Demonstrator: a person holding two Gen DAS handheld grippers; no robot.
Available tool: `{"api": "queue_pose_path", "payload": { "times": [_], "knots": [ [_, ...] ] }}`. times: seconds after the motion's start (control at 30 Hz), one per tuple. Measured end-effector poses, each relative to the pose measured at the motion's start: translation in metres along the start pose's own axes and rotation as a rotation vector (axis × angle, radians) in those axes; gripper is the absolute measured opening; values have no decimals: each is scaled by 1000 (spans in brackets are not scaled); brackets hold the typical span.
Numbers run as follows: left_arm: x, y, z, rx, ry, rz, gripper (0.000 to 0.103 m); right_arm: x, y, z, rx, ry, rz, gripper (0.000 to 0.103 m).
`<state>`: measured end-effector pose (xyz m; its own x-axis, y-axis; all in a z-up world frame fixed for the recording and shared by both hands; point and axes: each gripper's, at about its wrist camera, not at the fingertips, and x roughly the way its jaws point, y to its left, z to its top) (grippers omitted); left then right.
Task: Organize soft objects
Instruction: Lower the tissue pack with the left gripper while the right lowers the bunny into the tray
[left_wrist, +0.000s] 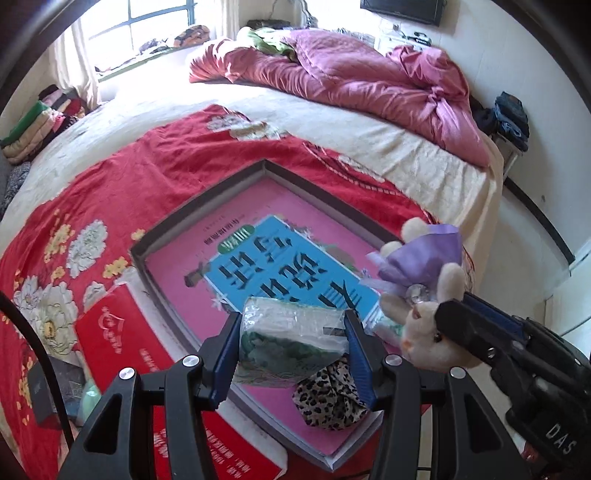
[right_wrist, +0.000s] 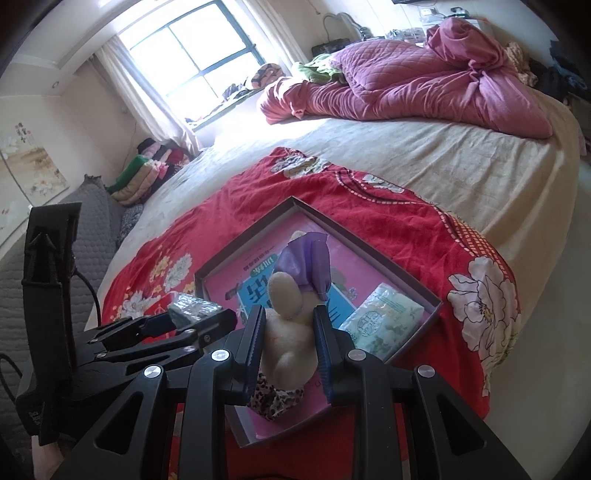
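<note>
A shallow grey-rimmed box (left_wrist: 207, 192) (right_wrist: 255, 225) lies on the bed, holding a pink book and a blue book (left_wrist: 288, 266). Above its near corner my left gripper (left_wrist: 292, 317) (right_wrist: 195, 319) is shut on a clear plastic packet (left_wrist: 291, 339) (right_wrist: 190, 309) with green contents. Beside it, my right gripper (right_wrist: 289, 312) (left_wrist: 434, 326) is shut on a cream plush rabbit (right_wrist: 288, 332) (left_wrist: 424, 339) with a purple bow (right_wrist: 306, 264) (left_wrist: 421, 258). In the box under the grippers lies a leopard-print cloth (left_wrist: 328, 400) (right_wrist: 275, 400). A green-printed tissue pack (right_wrist: 382, 321) rests in its right corner.
The box sits on a red floral blanket (left_wrist: 110, 199) (right_wrist: 406, 236) spread over a cream sheet. A red carton (left_wrist: 118, 350) lies left of the box. A rumpled pink quilt (left_wrist: 369, 85) fills the far side. Folded clothes (left_wrist: 40, 122) are stacked at the left. The bed's edge (right_wrist: 546, 295) drops off on the right.
</note>
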<state>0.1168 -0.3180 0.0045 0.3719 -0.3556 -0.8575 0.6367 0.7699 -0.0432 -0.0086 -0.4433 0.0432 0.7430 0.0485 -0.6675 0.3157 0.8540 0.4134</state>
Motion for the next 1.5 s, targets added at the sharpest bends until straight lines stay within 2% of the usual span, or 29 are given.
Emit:
{"api": "queue_pose_path", "payload": {
  "times": [0.1,0.3,0.83,1.03,1.2,1.5],
  "knots": [
    [10,-1,-2,9,31,15,53,10,-3,-3,6,29,5,27],
    [22,5,-2,-15,62,-2,53,22,-6,-9,7,60,13,27],
    [35,14,2,-54,81,-23,54,47,-2,-21,-46,122,-29,29],
    [38,16,4,-67,86,-17,54,49,-3,-23,-68,121,-66,30],
    [44,17,4,-70,107,1,54,48,-4,-22,-70,121,-80,38],
    [49,21,6,-84,117,2,54,35,-4,-13,-84,80,-108,38]
  ]
}}
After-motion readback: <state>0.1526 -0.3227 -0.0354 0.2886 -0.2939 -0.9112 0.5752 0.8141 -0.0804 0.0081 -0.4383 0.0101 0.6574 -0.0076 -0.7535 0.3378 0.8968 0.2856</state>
